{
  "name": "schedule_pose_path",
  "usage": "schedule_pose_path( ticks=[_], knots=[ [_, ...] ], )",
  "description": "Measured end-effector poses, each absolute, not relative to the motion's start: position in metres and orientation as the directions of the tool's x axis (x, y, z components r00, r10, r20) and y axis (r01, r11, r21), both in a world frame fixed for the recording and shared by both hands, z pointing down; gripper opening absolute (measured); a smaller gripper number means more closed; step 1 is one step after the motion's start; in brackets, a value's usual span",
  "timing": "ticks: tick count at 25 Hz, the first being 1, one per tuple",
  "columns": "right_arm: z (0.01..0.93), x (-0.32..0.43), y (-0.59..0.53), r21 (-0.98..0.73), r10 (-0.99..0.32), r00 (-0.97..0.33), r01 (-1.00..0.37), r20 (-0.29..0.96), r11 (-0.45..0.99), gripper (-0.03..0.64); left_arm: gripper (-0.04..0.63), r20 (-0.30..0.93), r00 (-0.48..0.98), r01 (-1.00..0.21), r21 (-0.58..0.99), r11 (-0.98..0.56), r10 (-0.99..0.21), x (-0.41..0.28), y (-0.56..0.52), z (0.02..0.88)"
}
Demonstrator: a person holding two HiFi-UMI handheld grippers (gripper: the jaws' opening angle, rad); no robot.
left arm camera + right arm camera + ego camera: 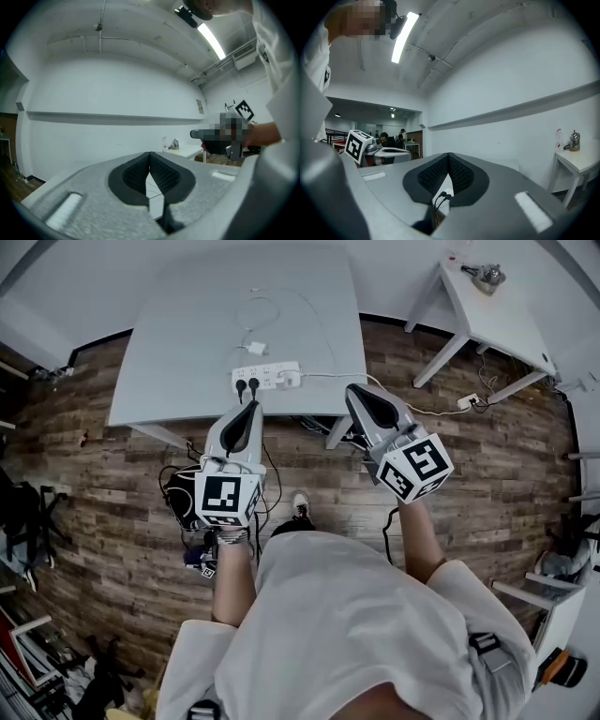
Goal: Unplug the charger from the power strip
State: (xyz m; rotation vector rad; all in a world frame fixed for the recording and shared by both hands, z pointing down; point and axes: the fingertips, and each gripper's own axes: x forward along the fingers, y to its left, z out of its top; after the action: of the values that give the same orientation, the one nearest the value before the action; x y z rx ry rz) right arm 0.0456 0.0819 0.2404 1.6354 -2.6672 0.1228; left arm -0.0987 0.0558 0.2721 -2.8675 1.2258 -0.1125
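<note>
A white power strip lies near the front edge of the grey table. Two black plugs sit in its left sockets, and a small white charger is at its right end, with a white cable running off to the right. My left gripper is shut and empty, just short of the table edge in front of the black plugs. My right gripper, also shut and empty, hovers at the table's front right corner, right of the charger. In the right gripper view the black plugs show below the closed tips. The left gripper shows closed pads.
A second white adapter with a looped thin cable lies behind the strip. A white side table with a metal object stands at the back right. A socket block and cables lie on the wood floor; a dark bag sits under the table's front.
</note>
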Motion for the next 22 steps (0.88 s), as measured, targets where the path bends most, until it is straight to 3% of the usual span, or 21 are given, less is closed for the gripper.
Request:
schedule_pose_path(
  ticks=[9,22],
  knots=[
    [0.252,0.056,0.024,-0.079,-0.906,-0.416,-0.909,0.082,0.41,0.002,0.002,0.141,0.706,-0.698,-0.019,-0.715,-0.694,-0.091,-0.005,0.301],
    [0.286,0.054,-0.033,-0.134,-0.878,-0.457,-0.888,0.144,0.441,0.002,0.074,0.281,0.697,-0.696,0.045,-0.716,-0.66,-0.083,-0.045,0.352]
  ],
)
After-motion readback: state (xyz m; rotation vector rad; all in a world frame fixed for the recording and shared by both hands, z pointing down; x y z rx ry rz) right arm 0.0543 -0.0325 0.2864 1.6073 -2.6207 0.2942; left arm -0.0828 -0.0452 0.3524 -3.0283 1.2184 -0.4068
